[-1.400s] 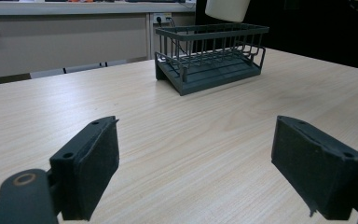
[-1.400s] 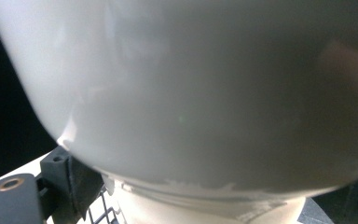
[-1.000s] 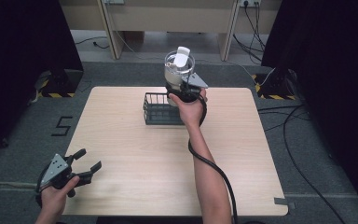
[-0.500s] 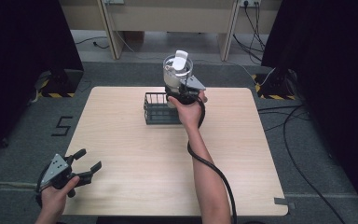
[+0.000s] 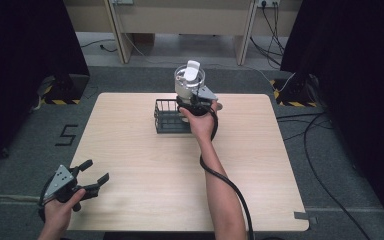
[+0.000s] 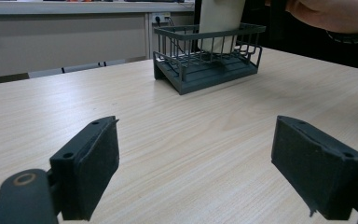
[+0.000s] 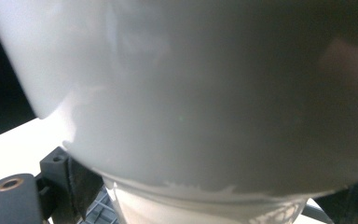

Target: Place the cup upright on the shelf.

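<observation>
Overhead, your right tongs (image 5: 194, 101) clasp the white jar (image 5: 189, 82) above the far end of the wire basket (image 5: 169, 116) on the worktop (image 5: 145, 165), while your left tongs (image 5: 91, 175) hover released near its corner. Along the left tongs (image 6: 196, 163), the jaws gape over bare wood, the basket (image 6: 207, 58) well ahead. Along the right tongs, the jar (image 7: 205, 93) sits gripped between the jaws.

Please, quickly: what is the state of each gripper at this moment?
Left gripper: open, holding nothing, above the light wooden table.
Right gripper: closed on the white plastic cup, held at the dark wire basket.
</observation>
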A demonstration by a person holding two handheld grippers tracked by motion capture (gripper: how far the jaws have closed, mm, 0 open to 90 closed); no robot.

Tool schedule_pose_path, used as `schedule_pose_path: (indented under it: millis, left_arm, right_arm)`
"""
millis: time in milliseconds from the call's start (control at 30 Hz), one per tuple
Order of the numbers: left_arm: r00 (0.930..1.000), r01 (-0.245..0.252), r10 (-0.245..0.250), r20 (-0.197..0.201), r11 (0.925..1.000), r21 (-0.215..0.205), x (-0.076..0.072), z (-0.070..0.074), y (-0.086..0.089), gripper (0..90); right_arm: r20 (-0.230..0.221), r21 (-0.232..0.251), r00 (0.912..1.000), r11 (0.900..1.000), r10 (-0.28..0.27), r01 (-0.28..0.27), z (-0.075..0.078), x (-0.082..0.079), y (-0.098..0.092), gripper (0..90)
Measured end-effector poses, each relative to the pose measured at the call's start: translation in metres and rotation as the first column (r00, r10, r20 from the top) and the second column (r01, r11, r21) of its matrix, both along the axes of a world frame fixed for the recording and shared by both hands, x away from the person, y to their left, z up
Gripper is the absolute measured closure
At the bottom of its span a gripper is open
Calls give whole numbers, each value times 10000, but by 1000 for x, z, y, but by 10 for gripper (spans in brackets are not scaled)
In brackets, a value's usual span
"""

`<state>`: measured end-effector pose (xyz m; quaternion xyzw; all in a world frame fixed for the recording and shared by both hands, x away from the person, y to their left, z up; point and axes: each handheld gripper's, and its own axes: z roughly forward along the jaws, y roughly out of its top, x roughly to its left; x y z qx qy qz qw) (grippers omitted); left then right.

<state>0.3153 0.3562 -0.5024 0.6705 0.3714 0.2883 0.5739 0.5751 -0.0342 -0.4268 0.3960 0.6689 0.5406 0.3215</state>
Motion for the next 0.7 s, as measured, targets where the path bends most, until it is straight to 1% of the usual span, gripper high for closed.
schedule_pose_path:
  millis: [200, 233, 267, 400, 500, 667, 700]
  left_arm:
    - [10000, 5, -5, 6, 10000, 3, 0, 0, 0, 144]
    - [10000, 5, -5, 6, 10000, 13, 0, 0, 0, 144]
    - [10000, 3, -3, 6, 10000, 10, 0, 0, 0, 144]
    - [10000, 0, 0, -3, 10000, 14, 0, 0, 0, 144]
    - [10000, 12, -12, 2, 10000, 31, 0, 0, 0, 144]
    - [10000, 33, -33, 11, 10000, 74, 0, 0, -1, 144]
    - [10000, 33, -33, 12, 10000, 68, 0, 0, -1, 144]
  right_arm:
    - [-143, -16, 9999, 10000, -1, 0, -9, 1, 2, 102]
    - [-16, 2, 10000, 10000, -4, 4, -9, 1, 2, 102]
    - [-71, -19, 10000, 10000, -21, 21, -9, 1, 3, 102]
    - [26, -2, 9999, 10000, -100, 100, -11, 1, 3, 101]
    - [121, 148, 9998, 9997, -175, 173, -13, 0, 4, 98]
    - [310, 167, 9992, 9995, -270, 265, -16, -1, 6, 91]
    - [289, 271, 9992, 9992, -293, 285, -17, -2, 6, 90]
